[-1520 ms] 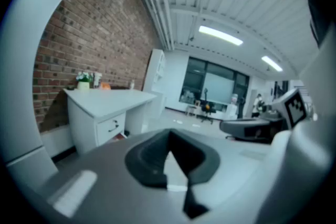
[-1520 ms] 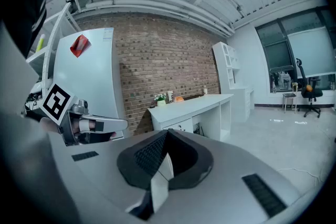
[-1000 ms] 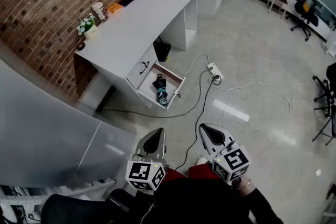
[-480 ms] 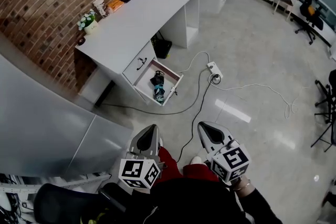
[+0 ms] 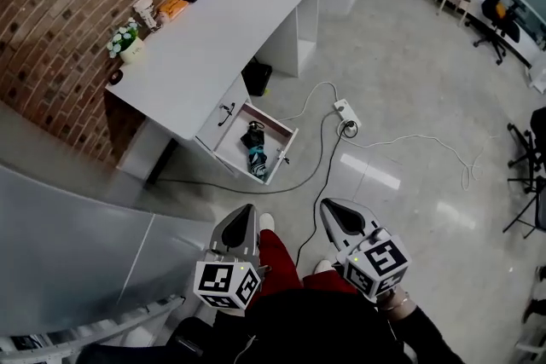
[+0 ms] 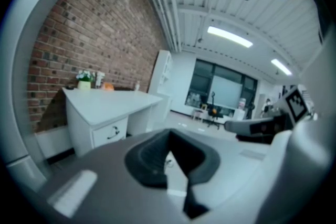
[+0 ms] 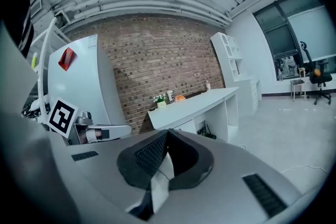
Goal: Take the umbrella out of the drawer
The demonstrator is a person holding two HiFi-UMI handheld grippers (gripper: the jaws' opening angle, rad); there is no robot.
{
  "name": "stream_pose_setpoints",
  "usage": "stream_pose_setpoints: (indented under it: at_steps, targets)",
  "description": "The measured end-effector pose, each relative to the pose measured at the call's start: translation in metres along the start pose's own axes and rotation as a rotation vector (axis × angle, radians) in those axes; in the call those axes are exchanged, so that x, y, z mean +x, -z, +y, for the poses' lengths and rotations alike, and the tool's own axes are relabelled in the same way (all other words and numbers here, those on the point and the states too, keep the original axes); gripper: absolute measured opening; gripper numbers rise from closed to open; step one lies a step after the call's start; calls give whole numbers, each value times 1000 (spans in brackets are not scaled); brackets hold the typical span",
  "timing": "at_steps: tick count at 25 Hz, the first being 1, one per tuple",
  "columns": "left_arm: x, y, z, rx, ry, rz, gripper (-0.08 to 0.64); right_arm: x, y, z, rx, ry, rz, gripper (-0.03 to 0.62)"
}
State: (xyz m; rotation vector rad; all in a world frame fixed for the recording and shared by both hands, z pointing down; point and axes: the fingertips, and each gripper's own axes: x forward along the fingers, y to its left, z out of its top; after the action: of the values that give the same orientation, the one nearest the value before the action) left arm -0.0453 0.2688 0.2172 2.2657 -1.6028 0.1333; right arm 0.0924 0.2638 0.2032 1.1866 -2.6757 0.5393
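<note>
While in open drawer (image 5: 232,146), umbrella (image 5: 257,151) untouched.

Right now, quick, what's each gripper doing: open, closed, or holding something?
Left gripper: closed, holding nothing.
Right gripper: closed, holding nothing.

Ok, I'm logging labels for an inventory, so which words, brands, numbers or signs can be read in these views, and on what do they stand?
No word or number is legible in any view.
On the left marker cube and right marker cube: only black-and-white square patterns, no letters.
On the cup on the desk: any print is too small to read.
On the red tag: blurred, nothing readable.
</note>
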Motion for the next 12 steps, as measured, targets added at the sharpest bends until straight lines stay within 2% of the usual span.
stream_pose_setpoints:
  at_steps: [6,12]
  targets:
    - [40,-10,67,-59,22,13,3,89,-9,6,14,-42,83,-3]
    - [65,-21,138,-97,16,50,3,179,-21,20,16,-71,123,-3]
